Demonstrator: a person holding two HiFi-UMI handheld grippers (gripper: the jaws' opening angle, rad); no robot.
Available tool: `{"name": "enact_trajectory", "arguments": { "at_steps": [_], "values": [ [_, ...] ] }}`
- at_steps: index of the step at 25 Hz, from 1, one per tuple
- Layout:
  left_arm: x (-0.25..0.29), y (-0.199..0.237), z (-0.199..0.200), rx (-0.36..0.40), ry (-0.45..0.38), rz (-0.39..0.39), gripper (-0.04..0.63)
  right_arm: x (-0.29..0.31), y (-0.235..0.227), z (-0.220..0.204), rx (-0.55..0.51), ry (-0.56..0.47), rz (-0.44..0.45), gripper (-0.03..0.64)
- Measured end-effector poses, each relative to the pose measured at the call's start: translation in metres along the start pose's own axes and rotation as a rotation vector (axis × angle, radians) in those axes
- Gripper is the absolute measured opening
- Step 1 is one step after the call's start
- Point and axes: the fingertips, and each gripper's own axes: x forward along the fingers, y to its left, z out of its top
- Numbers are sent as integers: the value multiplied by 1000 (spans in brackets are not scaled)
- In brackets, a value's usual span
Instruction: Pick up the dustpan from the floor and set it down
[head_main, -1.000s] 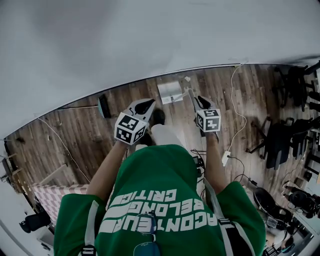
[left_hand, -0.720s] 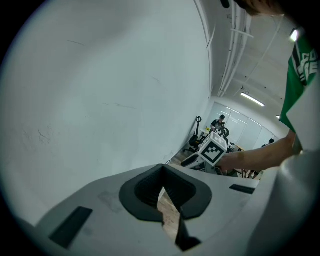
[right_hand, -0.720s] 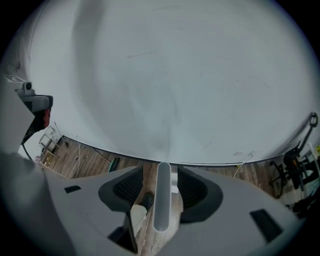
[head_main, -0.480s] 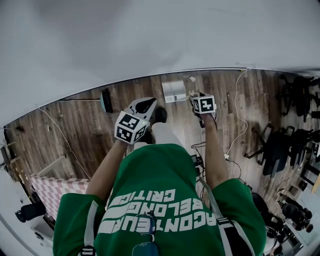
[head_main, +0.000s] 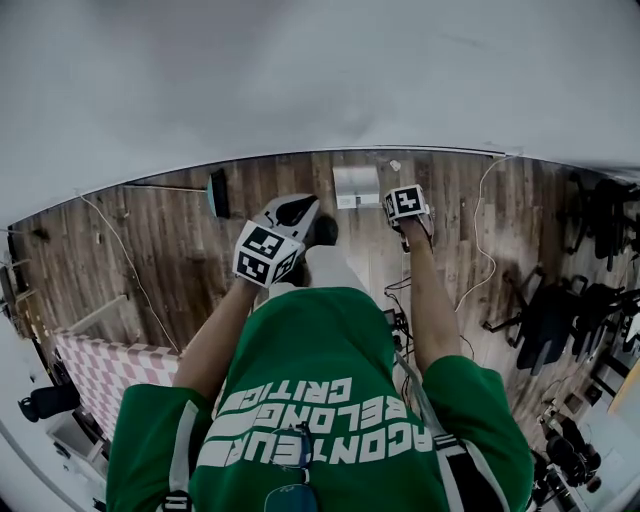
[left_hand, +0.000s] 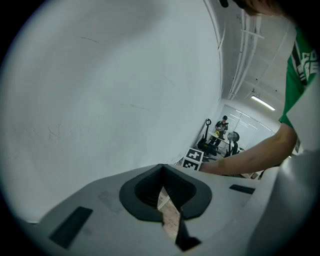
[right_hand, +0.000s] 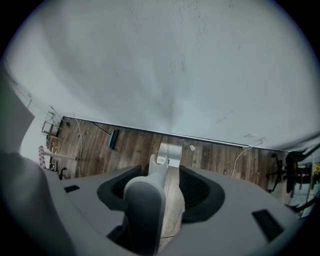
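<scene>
The grey dustpan (head_main: 356, 186) rests on the wood floor close to the white wall. In the right gripper view its pan (right_hand: 169, 150) lies straight below, and its long handle (right_hand: 145, 210) rises between my jaws. My right gripper (head_main: 407, 207) (right_hand: 165, 185) points straight down over it. Its jaws have just been opening and now stand wide, with a gap beside the handle. My left gripper (head_main: 292, 210) (left_hand: 167, 210) hovers to the left, above the person's shoe, shut on nothing.
A dark brush head (head_main: 216, 193) (right_hand: 114, 139) lies by the wall at the left. A small white scrap (head_main: 395, 165) sits beside the dustpan. A white cable (head_main: 487, 240) trails right, past black chairs (head_main: 560, 310). A checkered cloth (head_main: 95, 365) lies at the lower left.
My right gripper has sunk toward the floor and tipped from slanting forward to straight down, with the dustpan handle still by it. The left gripper has barely shifted.
</scene>
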Motion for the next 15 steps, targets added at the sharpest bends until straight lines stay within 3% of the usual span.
{"name": "enact_trajectory", "arguments": {
  "at_steps": [8, 9, 11, 15],
  "values": [
    [-2, 13, 0, -23, -3, 35, -5, 10, 0, -1, 51, 14, 20, 222],
    [-2, 13, 0, -26, -4, 38, -5, 9, -1, 0, 50, 14, 8, 215],
    [-3, 13, 1, -30, -9, 43, -5, 9, -6, 1, 44, 8, -27, 130],
    [-5, 13, 0, -35, -17, 53, -6, 10, -7, 4, 32, 9, -61, 120]
  ]
}}
